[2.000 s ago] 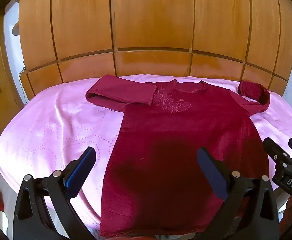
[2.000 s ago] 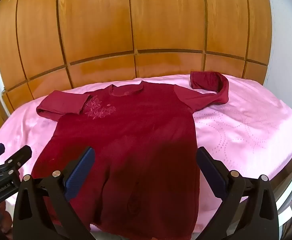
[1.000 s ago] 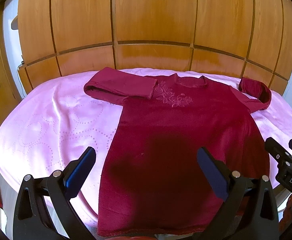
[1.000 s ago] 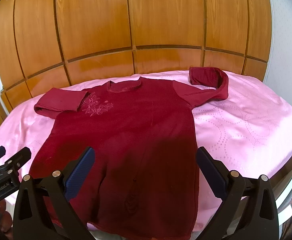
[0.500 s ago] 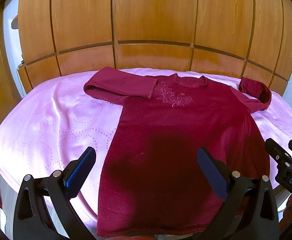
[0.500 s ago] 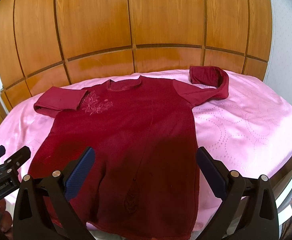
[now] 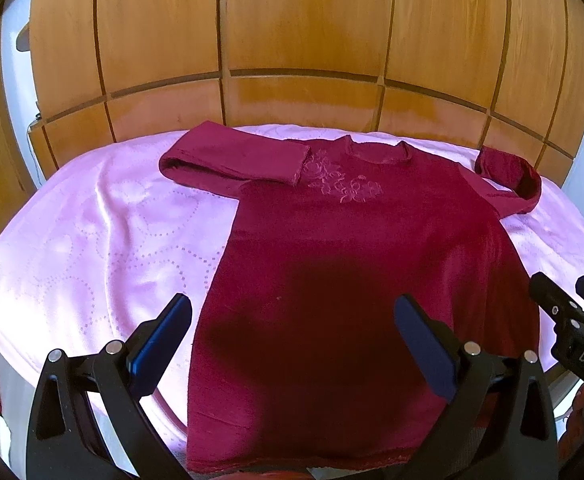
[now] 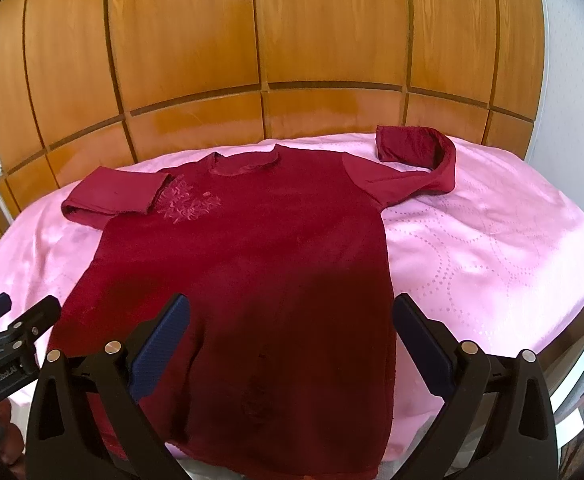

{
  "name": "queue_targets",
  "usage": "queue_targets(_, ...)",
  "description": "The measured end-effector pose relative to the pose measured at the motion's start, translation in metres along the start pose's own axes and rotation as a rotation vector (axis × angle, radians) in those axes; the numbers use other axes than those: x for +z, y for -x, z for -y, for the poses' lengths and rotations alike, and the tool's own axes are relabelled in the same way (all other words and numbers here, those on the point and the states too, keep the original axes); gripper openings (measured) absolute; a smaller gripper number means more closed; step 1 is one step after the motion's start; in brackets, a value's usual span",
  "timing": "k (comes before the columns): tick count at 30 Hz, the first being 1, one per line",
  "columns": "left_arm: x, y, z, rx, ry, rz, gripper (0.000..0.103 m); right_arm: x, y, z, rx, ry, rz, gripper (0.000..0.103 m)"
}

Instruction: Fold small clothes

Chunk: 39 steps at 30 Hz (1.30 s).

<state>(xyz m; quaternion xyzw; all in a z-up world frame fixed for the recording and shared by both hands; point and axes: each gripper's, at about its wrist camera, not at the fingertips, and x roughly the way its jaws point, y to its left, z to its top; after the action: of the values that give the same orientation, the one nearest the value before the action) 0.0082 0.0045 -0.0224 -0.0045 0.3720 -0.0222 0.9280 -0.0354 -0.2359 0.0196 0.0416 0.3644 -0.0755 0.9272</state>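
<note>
A dark red long-sleeved top lies flat, front up, on a pink cloth, collar at the far side, hem at the near edge. Its left sleeve is folded in over the chest beside pink embroidery; its right sleeve is bent back on itself. My left gripper is open and empty above the hem's left half. My right gripper is open and empty above the hem's right half. Each gripper also shows at the edge of the other's view, the right gripper and the left gripper.
The pink cloth covers a rounded table that stands against a wooden panelled wall. Bare pink cloth lies to the left and right of the top. A white wall is at the right.
Both cameras have tilted and shifted slightly, so the top sits a little lower and closer in view. The top and its sleeves have not moved. Both grippers stay open.
</note>
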Motion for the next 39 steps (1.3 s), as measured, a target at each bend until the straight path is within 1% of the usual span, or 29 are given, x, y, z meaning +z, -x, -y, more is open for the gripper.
queue_targets(3, -0.001, -0.003, -0.001, -0.018, -0.003, -0.002, 0.101, 0.002, -0.002, 0.002, -0.003, 0.007, -0.004, 0.100)
queue_targets(7, -0.004, -0.008, -0.009, -0.081, 0.009, 0.016, 0.101, 0.008, -0.004, 0.020, -0.006, -0.020, 0.023, 0.100)
queue_targets(10, -0.006, -0.014, -0.015, -0.078, 0.012, 0.030, 0.101, 0.013, -0.006, 0.044, 0.037, -0.073, 0.074, 0.100)
queue_targets(12, -0.006, -0.023, -0.017, -0.080, -0.003, -0.004, 0.101, 0.014, -0.010, 0.059, 0.026, -0.102, 0.077, 0.100)
queue_targets(14, -0.005, -0.033, -0.023, -0.103, 0.005, -0.039, 0.101, 0.015, -0.019, 0.069, -0.002, -0.103, 0.027, 0.100)
queue_targets(15, -0.006, -0.041, -0.030, -0.127, 0.032, -0.063, 0.101, 0.015, -0.022, 0.072, -0.005, -0.099, 0.009, 0.100)
queue_targets(18, -0.008, -0.057, -0.050, -0.187, 0.114, -0.115, 0.101, 0.011, -0.034, 0.088, 0.022, -0.114, -0.051, 0.100)
queue_targets(19, -0.009, -0.063, -0.058, -0.203, 0.143, -0.132, 0.101, 0.010, -0.037, 0.092, 0.040, -0.137, -0.073, 0.100)
queue_targets(21, -0.013, -0.072, -0.070, -0.218, 0.178, -0.152, 0.101, 0.006, -0.045, 0.105, 0.112, -0.207, -0.115, 0.100)
queue_targets(22, -0.015, -0.075, -0.075, -0.223, 0.187, -0.156, 0.101, 0.002, -0.051, 0.112, 0.147, -0.260, -0.147, 0.100)
queue_targets(24, -0.019, -0.080, -0.080, -0.233, 0.191, -0.165, 0.101, -0.004, -0.060, 0.119, 0.203, -0.334, -0.197, 0.097)
queue_targets(25, -0.021, -0.081, -0.081, -0.253, 0.188, -0.167, 0.101, -0.008, -0.066, 0.122, 0.251, -0.362, -0.224, 0.088)
queue_targets(26, -0.023, -0.083, -0.081, -0.280, 0.186, -0.166, 0.101, -0.012, -0.071, 0.121, 0.278, -0.376, -0.249, 0.079)
queue_targets(27, -0.023, -0.083, -0.083, -0.294, 0.190, -0.170, 0.101, -0.015, -0.075, 0.120, 0.292, -0.385, -0.272, 0.075)
queue_targets(28, -0.025, -0.085, -0.084, -0.309, 0.195, -0.172, 0.101, -0.020, -0.079, 0.119, 0.304, -0.394, -0.299, 0.068)
queue_targets(29, -0.026, -0.086, -0.084, -0.330, 0.200, -0.172, 0.101, -0.024, -0.083, 0.118, 0.319, -0.400, -0.320, 0.063)
queue_targets(30, -0.027, -0.087, -0.084, -0.339, 0.203, -0.175, 0.101, -0.029, -0.088, 0.117, 0.345, -0.413, -0.347, 0.061)
queue_targets(32, -0.029, -0.088, -0.082, -0.340, 0.192, -0.175, 0.101, -0.033, -0.091, 0.114, 0.379, -0.425, -0.367, 0.059)
queue_targets(33, -0.030, -0.089, -0.079, -0.333, 0.161, -0.170, 0.101, -0.034, -0.090, 0.111, 0.386, -0.417, -0.370, 0.057)
queue_targets(34, -0.031, -0.089, -0.075, -0.325, 0.135, -0.168, 0.101, -0.035, -0.090, 0.108, 0.370, -0.386, -0.376, 0.049)
queue_targets(35, -0.030, -0.091, -0.074, -0.322, 0.121, -0.169, 0.101, -0.034, -0.090, 0.104, 0.352, -0.359, -0.379, 0.028)
queue_targets(36, -0.030, -0.092, -0.072, -0.314, 0.097, -0.170, 0.101, -0.034, -0.090, 0.102, 0.332, -0.330, -0.376, 0.015)
queue_targets(37, -0.031, -0.092, -0.071, -0.311, 0.086, -0.171, 0.101, -0.033, -0.090, 0.102, 0.329, -0.317, -0.371, 0.010)
queue_targets(38, -0.031, -0.093, -0.071, -0.310, 0.083, -0.172, 0.101, -0.032, -0.089, 0.103, 0.332, -0.317, -0.362, 0.010)
queue_targets(39, -0.031, -0.093, -0.072, -0.312, 0.088, -0.172, 0.101, -0.031, -0.089, 0.105, 0.316, -0.314, -0.354, 0.010)
